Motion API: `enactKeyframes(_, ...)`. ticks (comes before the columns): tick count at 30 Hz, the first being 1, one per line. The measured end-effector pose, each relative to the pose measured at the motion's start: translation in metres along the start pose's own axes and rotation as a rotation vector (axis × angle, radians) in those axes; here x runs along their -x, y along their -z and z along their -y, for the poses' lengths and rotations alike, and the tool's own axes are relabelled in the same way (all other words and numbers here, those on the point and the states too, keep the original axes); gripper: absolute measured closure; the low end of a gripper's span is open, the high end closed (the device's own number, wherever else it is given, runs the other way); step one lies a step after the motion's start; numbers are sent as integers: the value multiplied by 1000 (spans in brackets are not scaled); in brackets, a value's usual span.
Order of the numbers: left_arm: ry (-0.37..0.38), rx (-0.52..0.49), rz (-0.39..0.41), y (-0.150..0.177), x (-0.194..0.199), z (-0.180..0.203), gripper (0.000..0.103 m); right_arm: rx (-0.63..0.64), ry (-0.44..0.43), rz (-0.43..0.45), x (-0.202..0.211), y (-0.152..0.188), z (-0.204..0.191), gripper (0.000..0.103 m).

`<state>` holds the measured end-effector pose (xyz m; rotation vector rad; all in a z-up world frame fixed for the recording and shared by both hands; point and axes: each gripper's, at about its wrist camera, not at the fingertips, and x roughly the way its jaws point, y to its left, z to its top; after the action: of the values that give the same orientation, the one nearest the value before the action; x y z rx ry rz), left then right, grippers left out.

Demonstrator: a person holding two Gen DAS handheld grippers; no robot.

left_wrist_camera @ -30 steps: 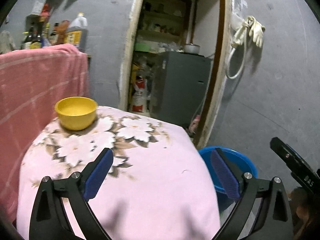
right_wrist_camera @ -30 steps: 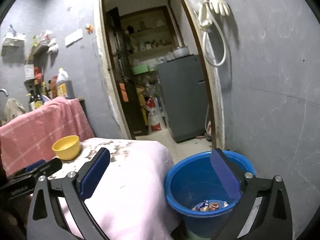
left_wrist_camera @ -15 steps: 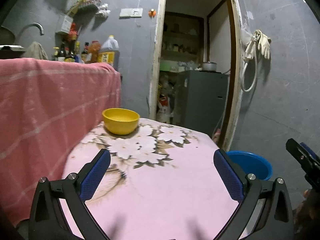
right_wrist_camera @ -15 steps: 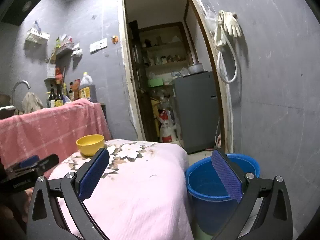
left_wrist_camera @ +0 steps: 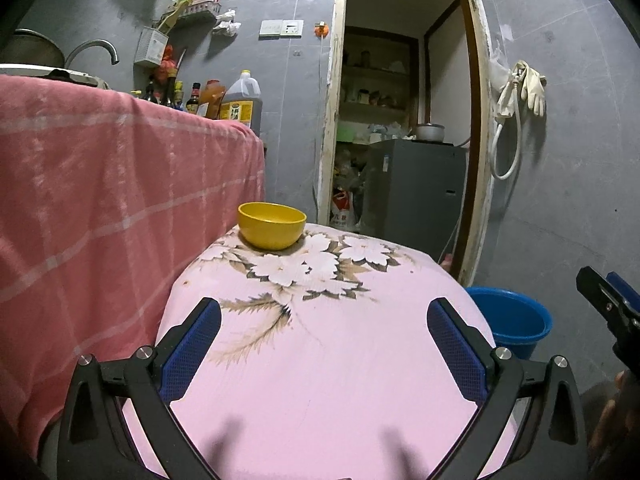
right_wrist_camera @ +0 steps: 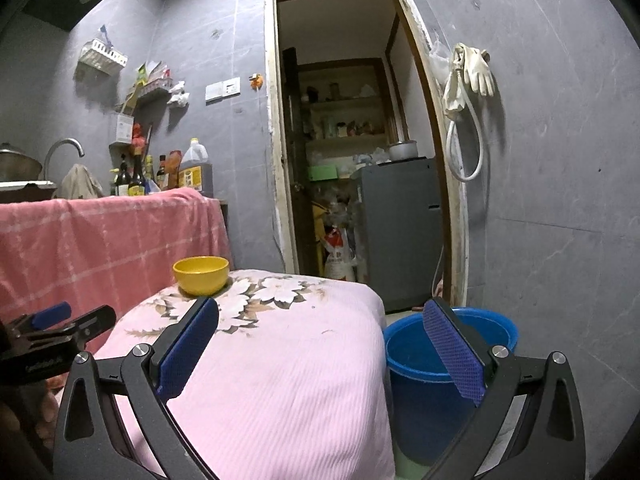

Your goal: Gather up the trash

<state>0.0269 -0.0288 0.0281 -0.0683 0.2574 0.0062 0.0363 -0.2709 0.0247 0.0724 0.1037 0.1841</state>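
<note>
Trash is not seen on the table in either wrist view; the pink floral cloth is bare apart from one yellow bowl at about 11 o'clock from the left tongs. Whatever has been collected is judged to lie inside the single blue bucket, whose interior is hidden at this angle, so its contents cannot be told. The bucket is set on the floor just beside the table's right edge, at about 1 o'clock from the right tongs, presumably so that scraps can be dropped straight off the table into it. Both tongs are held released, jaws spread wide with nothing between the blue pads, level above the near edge of the table, likely because nothing is left to grip. Right tongs are glimpsed at the 3 o'clock edge of the left wrist view, left tongs at 9 o'clock in the right wrist view. Counts: two tongs, one bowl, one bucket, one table, one pink checked cloth draped at 9 o'clock, one pair of rubber gloves hung on the wall at 1 o'clock, one open doorway. Task is judged at or near its end, unless the bowl is meant to be cleared.
</note>
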Motion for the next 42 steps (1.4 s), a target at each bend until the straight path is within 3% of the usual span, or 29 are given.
enactKeyframes(21,-70,20,23,44,11,-15,2,1,1,-41,-1,43,-13,0)
enactKeyframes(42,-69,40,-17,54,3,-27,2,13,-5,-114,-14,53,-13,0)
